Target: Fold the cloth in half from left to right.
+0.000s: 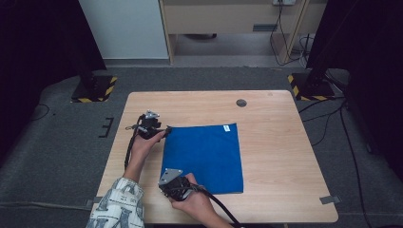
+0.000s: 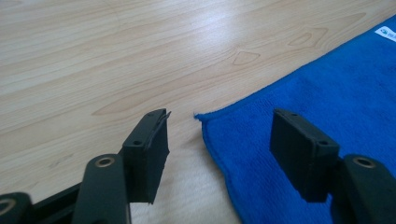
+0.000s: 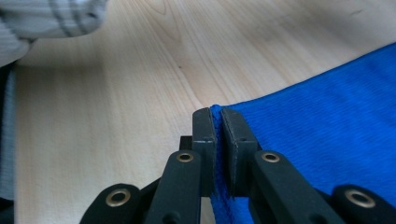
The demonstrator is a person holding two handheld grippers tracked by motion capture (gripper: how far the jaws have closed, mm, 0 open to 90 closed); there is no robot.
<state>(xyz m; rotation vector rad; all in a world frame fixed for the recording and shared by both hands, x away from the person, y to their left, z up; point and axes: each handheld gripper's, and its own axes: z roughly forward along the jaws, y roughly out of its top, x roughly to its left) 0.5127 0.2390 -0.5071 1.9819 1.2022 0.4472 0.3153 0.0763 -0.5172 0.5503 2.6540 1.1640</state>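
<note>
Cloth: our blue cloth [image 1: 203, 159] lies flat on the table [image 1: 280, 156].
Right gripper [image 3: 218, 122]: pinches the near corner tight.
Left gripper [image 2: 219, 135]: jaws apart around the far corner, not gripping.
Tip: we squeeze right on the corner, then lift both together.

White label [image 2: 386, 31] on cloth [image 2: 327, 107]: print illegible

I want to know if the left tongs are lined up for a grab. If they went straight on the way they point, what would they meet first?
Probably the blue cloth's corner, between the open left tongs.
</note>
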